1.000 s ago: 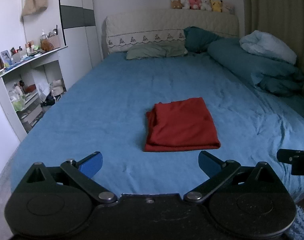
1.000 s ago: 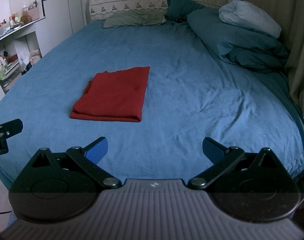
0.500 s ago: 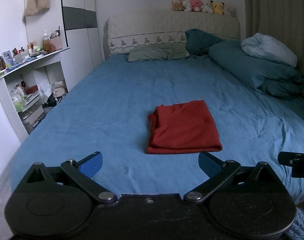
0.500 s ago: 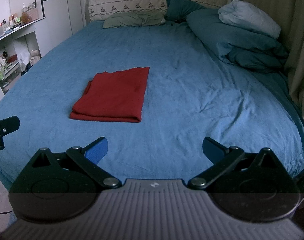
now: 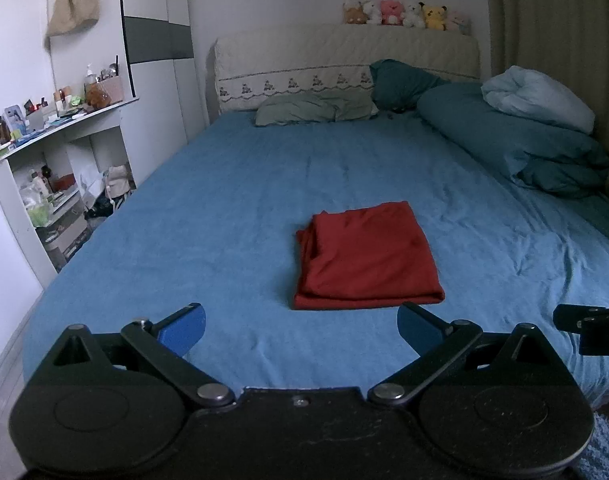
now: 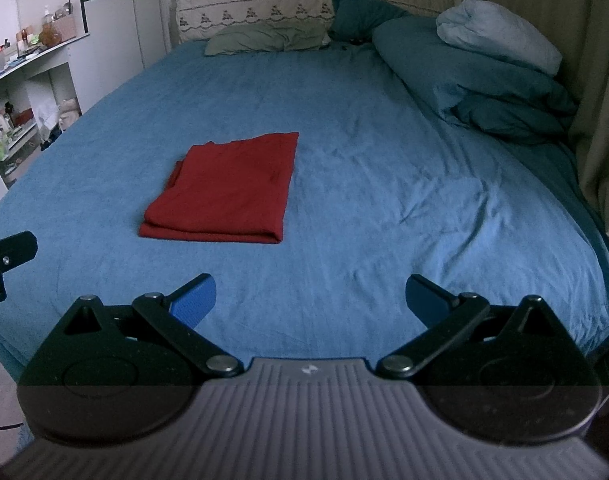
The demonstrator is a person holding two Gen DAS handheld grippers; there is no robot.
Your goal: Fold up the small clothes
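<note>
A red garment (image 5: 364,256) lies folded into a neat rectangle on the blue bed sheet (image 5: 224,216), near the foot of the bed. It also shows in the right wrist view (image 6: 228,190), ahead and to the left. My left gripper (image 5: 300,326) is open and empty, held back just short of the garment's near edge. My right gripper (image 6: 308,300) is open and empty above the foot of the bed, right of the garment. Each gripper's body shows at the edge of the other's view.
A teal duvet (image 5: 512,140) with a pale blue bundle (image 5: 540,96) lies along the right side. Pillows (image 5: 312,106) and a headboard (image 5: 344,52) stand at the far end. Cluttered white shelves (image 5: 52,168) stand left of the bed. A curtain (image 6: 600,80) hangs at right.
The left gripper has tilted upward and drawn slightly back, so the garment sits lower in its view. The right gripper has barely moved. The garment has not moved.
</note>
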